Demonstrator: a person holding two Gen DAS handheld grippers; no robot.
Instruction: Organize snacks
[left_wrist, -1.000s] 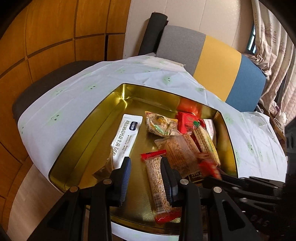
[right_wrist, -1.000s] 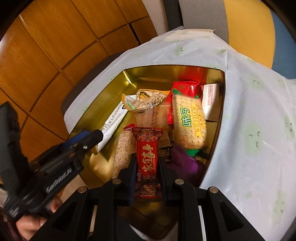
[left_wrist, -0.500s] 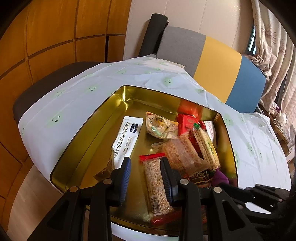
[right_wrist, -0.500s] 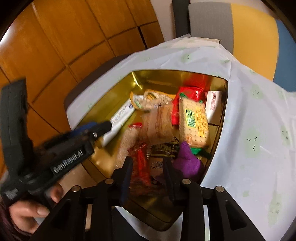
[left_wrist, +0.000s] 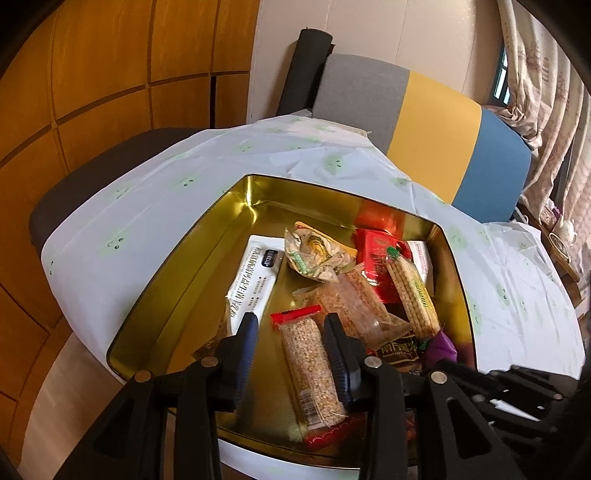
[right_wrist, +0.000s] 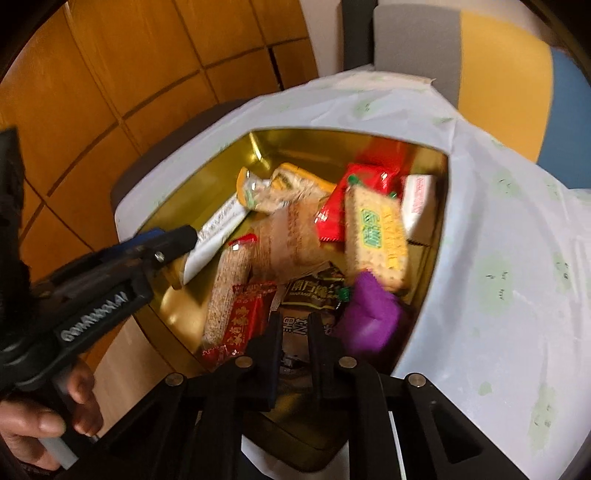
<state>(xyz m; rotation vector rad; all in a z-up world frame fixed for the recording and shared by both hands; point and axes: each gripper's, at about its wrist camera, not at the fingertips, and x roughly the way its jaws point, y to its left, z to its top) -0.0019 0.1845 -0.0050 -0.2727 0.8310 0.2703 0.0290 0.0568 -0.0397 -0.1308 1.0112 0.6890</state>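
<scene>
My left tool (left_wrist: 290, 332) is spreading its jaws with the grain bar (left_wrist: 312, 369) lying between them — the pads do not press it, and the bar rests on the tin's floor. My right tool (right_wrist: 293, 332) has its jaws pressed as near together as they go, with nothing pinched between them; it hangs over the near end of the gold tin (right_wrist: 236, 162), just above a dark packet (right_wrist: 314, 295). Left of it lies the red packet (right_wrist: 245, 317), beside the grain bar; right of it sits a purple packet (right_wrist: 369, 314). Farther in are the cracker pack (right_wrist: 376, 236), a red bag (left_wrist: 376, 258), a seed bag (left_wrist: 314, 254) and, at the left, a long white packet (left_wrist: 255, 280). The tin stands on a table under a pale cloth (left_wrist: 147, 206) — a hand (right_wrist: 33, 424) grips the left tool's handle.
</scene>
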